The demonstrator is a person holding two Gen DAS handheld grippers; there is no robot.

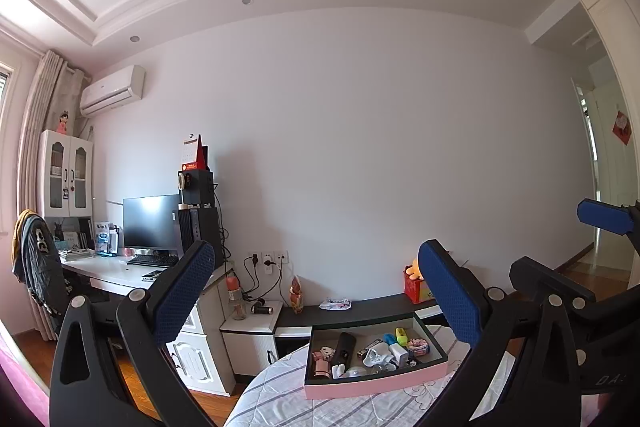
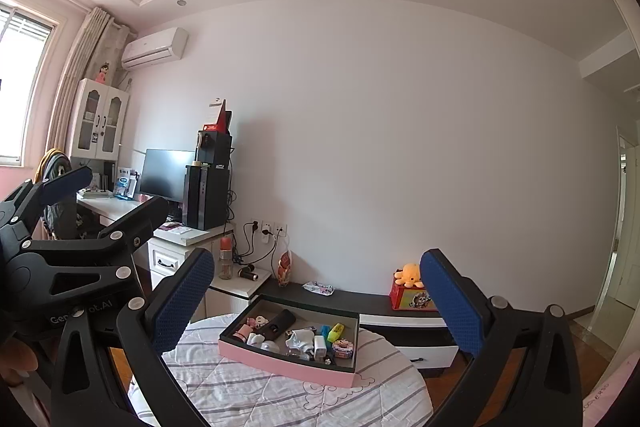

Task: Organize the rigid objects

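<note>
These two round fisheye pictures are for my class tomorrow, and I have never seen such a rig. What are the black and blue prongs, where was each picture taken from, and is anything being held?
No robot here: a person holds a two-finger grasping tool in each hand, with a camera on each looking along its fingers. The black arms with blue pads are those fingers. One picture is from the left tool, the other from the right tool; each also glimpses the other tool at its edge. Both are open and hold nothing. Ahead, on a round table under a striped white quilted cloth, sits a shallow pink-sided box full of small objects, including a long black remote-like item and a yellow highlighter-like piece.
</note>
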